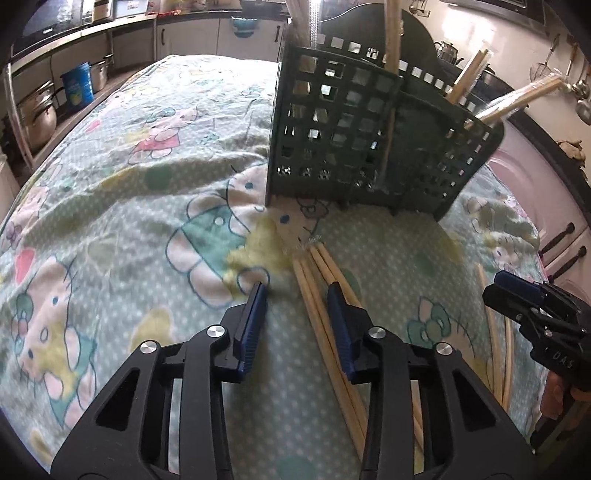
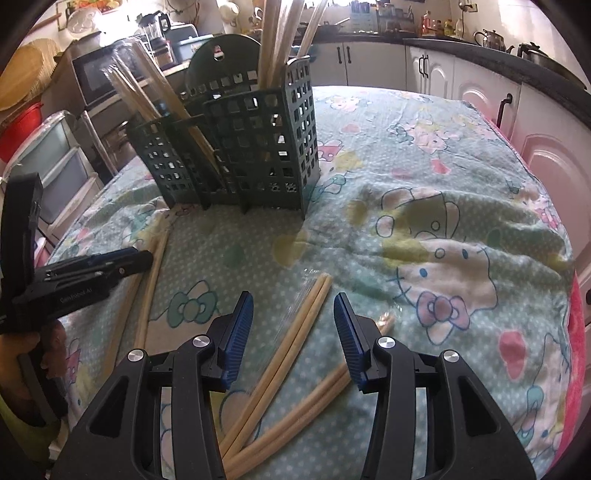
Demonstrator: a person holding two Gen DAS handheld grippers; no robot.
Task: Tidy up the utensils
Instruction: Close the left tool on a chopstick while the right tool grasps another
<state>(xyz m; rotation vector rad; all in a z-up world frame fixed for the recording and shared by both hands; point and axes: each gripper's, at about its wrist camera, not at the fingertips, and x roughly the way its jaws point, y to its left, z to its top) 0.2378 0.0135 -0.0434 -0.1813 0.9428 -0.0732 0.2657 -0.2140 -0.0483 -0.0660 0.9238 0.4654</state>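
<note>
A dark green lattice utensil basket [image 1: 332, 147] [image 2: 258, 147] stands upright on the cloth with several chopsticks [image 1: 393, 33] [image 2: 273, 40] sticking out of its compartments. My left gripper [image 1: 297, 293] is open over a bundle of loose wooden chopsticks [image 1: 314, 273]. The bundle lies between the jaws, close to the right pad, with a gap to the left pad. My right gripper [image 2: 291, 299] is open too, straddling a plastic-wrapped pair of chopsticks [image 2: 306, 317] without squeezing it. Each gripper shows in the other's view: the right gripper [image 1: 498, 286] and the left gripper [image 2: 146, 256].
A cartoon-cat patterned cloth [image 1: 129, 184] [image 2: 443, 184] covers the table, wrinkled in places. More chopsticks [image 1: 495, 332] lie by the right gripper. Pots [image 1: 37, 114] and a blue tub [image 1: 77, 83] sit on shelves left; cabinets [image 2: 480, 92] and a microwave [image 2: 99, 77] ring the table.
</note>
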